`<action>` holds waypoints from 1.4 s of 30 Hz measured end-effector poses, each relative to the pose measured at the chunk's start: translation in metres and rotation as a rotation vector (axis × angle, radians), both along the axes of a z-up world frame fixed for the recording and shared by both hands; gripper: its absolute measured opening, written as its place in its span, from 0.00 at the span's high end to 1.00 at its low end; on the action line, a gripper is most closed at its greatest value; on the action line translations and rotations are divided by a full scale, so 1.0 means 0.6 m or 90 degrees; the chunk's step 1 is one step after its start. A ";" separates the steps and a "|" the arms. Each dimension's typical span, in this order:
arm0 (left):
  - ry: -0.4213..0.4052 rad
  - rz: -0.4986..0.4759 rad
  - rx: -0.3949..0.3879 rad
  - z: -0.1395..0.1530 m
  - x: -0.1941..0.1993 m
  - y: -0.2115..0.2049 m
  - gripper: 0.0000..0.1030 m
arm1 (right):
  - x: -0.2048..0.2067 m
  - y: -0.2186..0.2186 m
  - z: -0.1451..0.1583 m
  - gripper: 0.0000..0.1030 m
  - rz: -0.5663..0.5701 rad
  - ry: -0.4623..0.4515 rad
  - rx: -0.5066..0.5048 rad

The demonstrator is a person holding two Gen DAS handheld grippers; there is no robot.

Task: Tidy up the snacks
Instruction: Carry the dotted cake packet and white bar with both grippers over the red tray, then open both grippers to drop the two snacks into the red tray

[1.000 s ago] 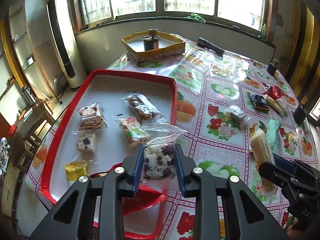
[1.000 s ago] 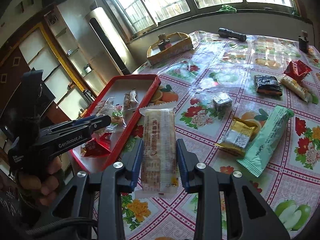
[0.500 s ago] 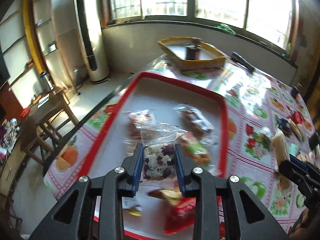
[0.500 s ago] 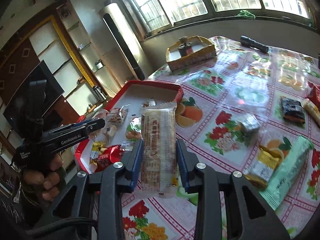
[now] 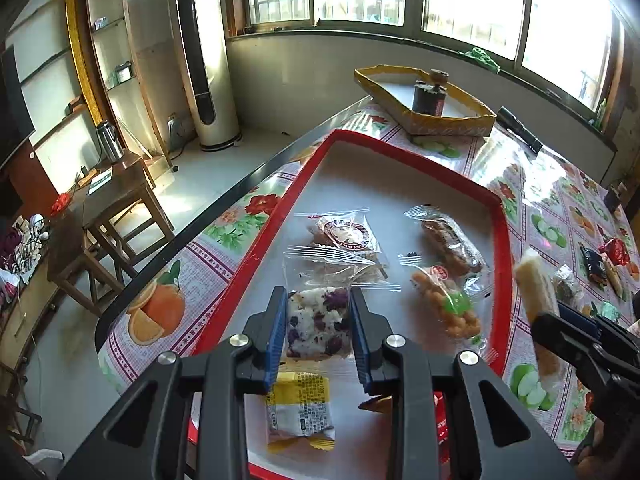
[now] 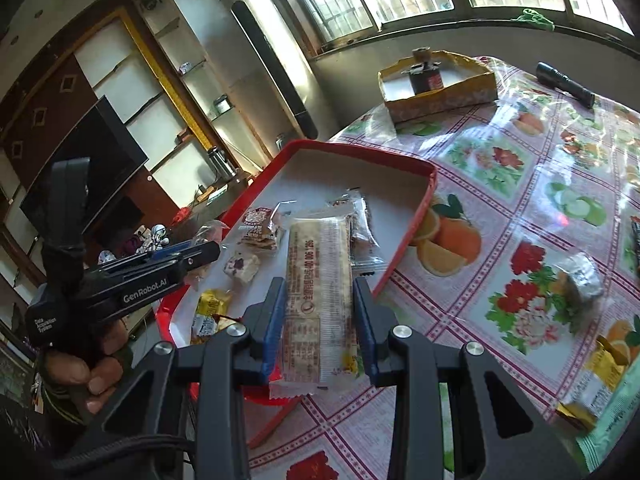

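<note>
My left gripper (image 5: 319, 316) is shut on a clear-wrapped white cake with purple bits (image 5: 316, 324), held over the near part of the red tray (image 5: 304, 176). Several wrapped snacks lie in that tray, among them a yellow packet (image 5: 300, 408) just below the cake. My right gripper (image 6: 320, 304) is shut on a long beige snack bar (image 6: 320, 292), hanging over the tray's near right rim (image 6: 404, 240). In the left wrist view the right gripper (image 5: 560, 320) and its snack bar (image 5: 536, 304) show at the right edge. The left gripper (image 6: 200, 254) shows in the right wrist view, gripped by a hand (image 6: 84, 372).
More snacks lie on the flowered tablecloth (image 6: 500, 200) to the right: a silver packet (image 6: 584, 280), a green pack (image 6: 612, 420), a yellow one (image 6: 608, 360). A yellow box (image 6: 440, 92) with a dark jar and a black torch (image 6: 564, 84) sit at the far end. The table's left edge drops to the floor.
Both grippers have moved left with their snacks. The left now hangs over the tray's inside; the right has come from the tablecloth to the tray's rim.
</note>
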State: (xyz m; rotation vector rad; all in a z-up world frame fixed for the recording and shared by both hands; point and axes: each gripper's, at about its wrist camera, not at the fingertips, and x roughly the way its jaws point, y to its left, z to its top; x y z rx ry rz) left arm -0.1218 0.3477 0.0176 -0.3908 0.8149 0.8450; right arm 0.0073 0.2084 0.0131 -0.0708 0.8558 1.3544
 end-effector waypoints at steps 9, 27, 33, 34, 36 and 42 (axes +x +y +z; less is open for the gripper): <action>0.012 -0.029 -0.025 -0.020 0.021 -0.002 0.72 | 0.006 0.070 -0.011 0.66 0.022 0.003 -0.015; 0.040 -0.032 -0.024 -0.032 0.034 0.002 0.68 | 0.009 0.125 -0.041 0.60 0.037 0.004 -0.050; 0.041 -0.029 -0.018 -0.024 0.029 -0.004 0.63 | 0.007 0.111 -0.039 0.50 0.032 0.025 -0.037; 0.040 -0.027 -0.017 -0.021 0.028 -0.005 0.60 | 0.008 0.106 -0.037 0.49 0.030 0.027 -0.032; 0.038 -0.027 -0.014 -0.017 0.027 -0.009 0.53 | 0.008 0.093 -0.031 0.48 0.023 0.031 -0.025; 0.031 -0.030 0.008 -0.001 0.027 -0.028 0.46 | 0.016 0.030 -0.011 0.44 -0.014 0.051 0.017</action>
